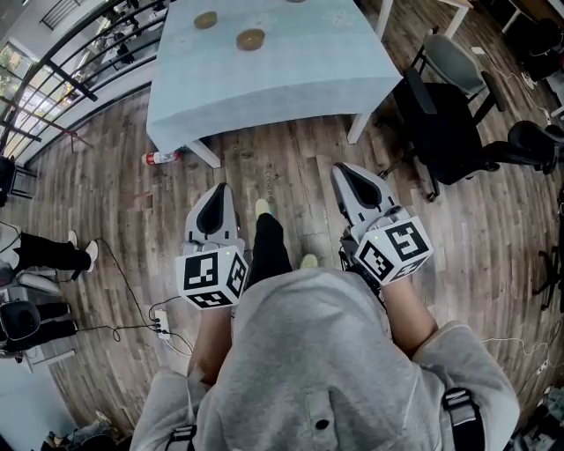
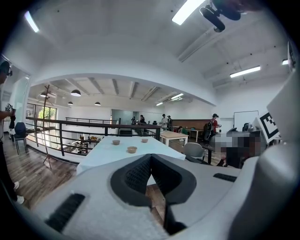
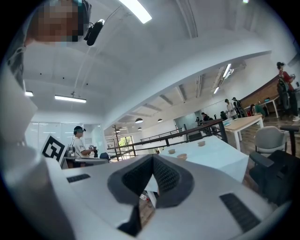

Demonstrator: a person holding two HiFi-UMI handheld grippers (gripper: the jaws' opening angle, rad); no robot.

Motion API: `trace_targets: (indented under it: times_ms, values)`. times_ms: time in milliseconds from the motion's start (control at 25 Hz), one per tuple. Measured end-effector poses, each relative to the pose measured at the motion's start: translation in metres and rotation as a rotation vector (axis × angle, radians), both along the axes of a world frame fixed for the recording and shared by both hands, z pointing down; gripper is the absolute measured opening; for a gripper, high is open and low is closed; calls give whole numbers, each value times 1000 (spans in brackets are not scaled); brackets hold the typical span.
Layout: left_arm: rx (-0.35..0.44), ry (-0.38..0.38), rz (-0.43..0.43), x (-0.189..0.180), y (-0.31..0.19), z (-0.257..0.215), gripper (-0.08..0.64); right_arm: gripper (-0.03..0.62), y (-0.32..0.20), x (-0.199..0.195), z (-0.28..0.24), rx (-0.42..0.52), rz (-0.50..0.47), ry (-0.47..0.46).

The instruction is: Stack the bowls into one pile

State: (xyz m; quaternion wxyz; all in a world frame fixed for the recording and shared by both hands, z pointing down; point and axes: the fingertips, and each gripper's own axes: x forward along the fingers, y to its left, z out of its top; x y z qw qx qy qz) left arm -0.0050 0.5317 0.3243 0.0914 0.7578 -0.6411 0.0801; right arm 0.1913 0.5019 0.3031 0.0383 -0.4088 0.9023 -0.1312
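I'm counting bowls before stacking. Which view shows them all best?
The left gripper view: three bowls sit clear on the blue table. The head view shows two from above, a third cut by the edge. The right gripper view shows three, smaller and tilted.

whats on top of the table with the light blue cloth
Three brown bowls stand apart, unstacked, on the cloth. The cloth covers the tabletop itself, so its surface cannot be seen.

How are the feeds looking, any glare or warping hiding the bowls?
Head view: sharp, evenly lit, fisheye bends the floor; bowls clear on the table. Left gripper view: dark corners, ceiling lamp blown out, bowls small but visible. Right gripper view: tilted, curved, bowls tiny.
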Motion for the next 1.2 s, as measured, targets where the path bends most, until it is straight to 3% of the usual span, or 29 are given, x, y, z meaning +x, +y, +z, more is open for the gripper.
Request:
trace_targets:
  times_ms: [640,1200]
  values:
    - [-4,-4,14,-16,-61,9,17,26,-57,-27,4,9,-28,22]
    - [-38,18,39,-53,-151,13,17,26,-150,-66,2,-5,-16,68]
